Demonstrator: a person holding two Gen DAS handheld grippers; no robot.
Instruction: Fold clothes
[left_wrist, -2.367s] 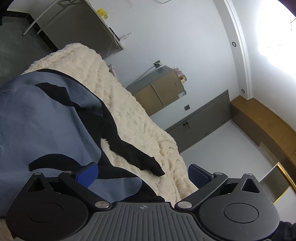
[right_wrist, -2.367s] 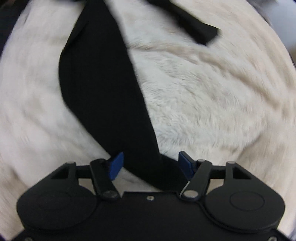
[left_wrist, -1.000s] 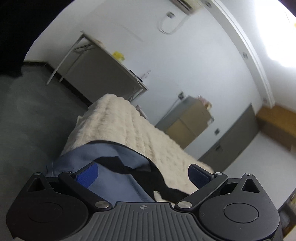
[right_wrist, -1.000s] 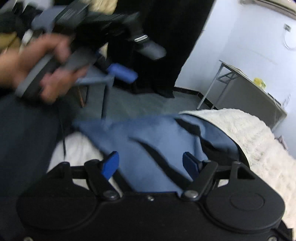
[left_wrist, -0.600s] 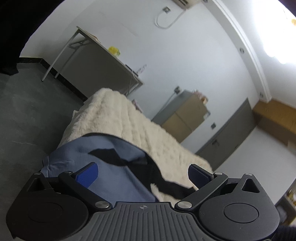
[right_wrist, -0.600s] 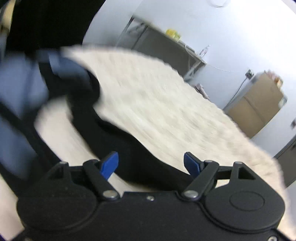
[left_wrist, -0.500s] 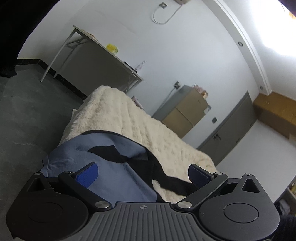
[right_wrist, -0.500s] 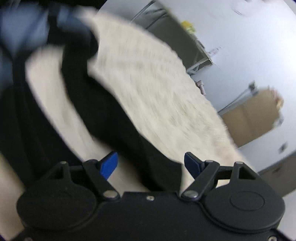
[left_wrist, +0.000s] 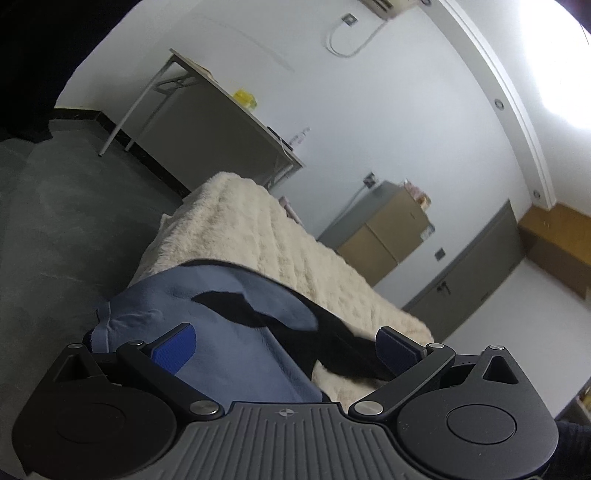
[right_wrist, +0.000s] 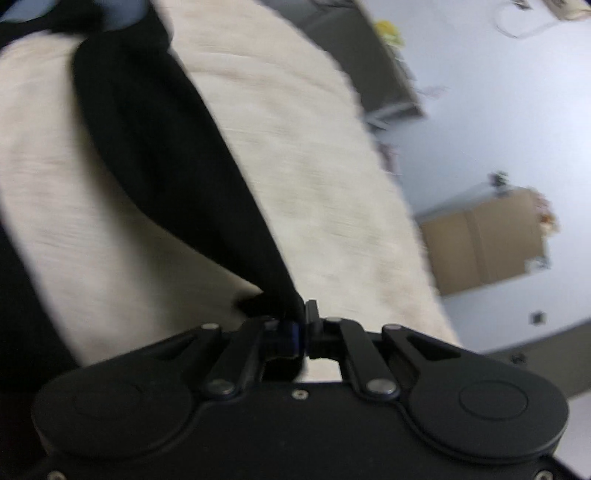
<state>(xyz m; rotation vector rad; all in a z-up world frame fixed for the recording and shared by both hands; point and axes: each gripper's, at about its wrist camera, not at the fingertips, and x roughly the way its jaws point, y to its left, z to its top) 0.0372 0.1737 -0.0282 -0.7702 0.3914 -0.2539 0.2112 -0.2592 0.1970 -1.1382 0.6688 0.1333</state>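
A blue garment with black trim (left_wrist: 236, 332) lies on the near end of a cream fluffy blanket (left_wrist: 266, 243). Its black sleeve (left_wrist: 343, 350) trails to the right. My left gripper (left_wrist: 286, 345) is open and empty, held just above the blue cloth. In the right wrist view the same black sleeve (right_wrist: 166, 155) runs down across the blanket (right_wrist: 295, 147) into my right gripper (right_wrist: 301, 328), which is shut on the sleeve's end. That view is blurred by motion.
A grey folding table (left_wrist: 207, 107) stands against the white wall beyond the blanket. A grey and tan cabinet (left_wrist: 380, 229) stands further right, and it also shows in the right wrist view (right_wrist: 487, 236). Dark grey floor (left_wrist: 55, 221) lies left of the blanket.
My right gripper has closed from open onto the end of the black sleeve. My left gripper has stayed open and has only shifted slightly over the blue cloth.
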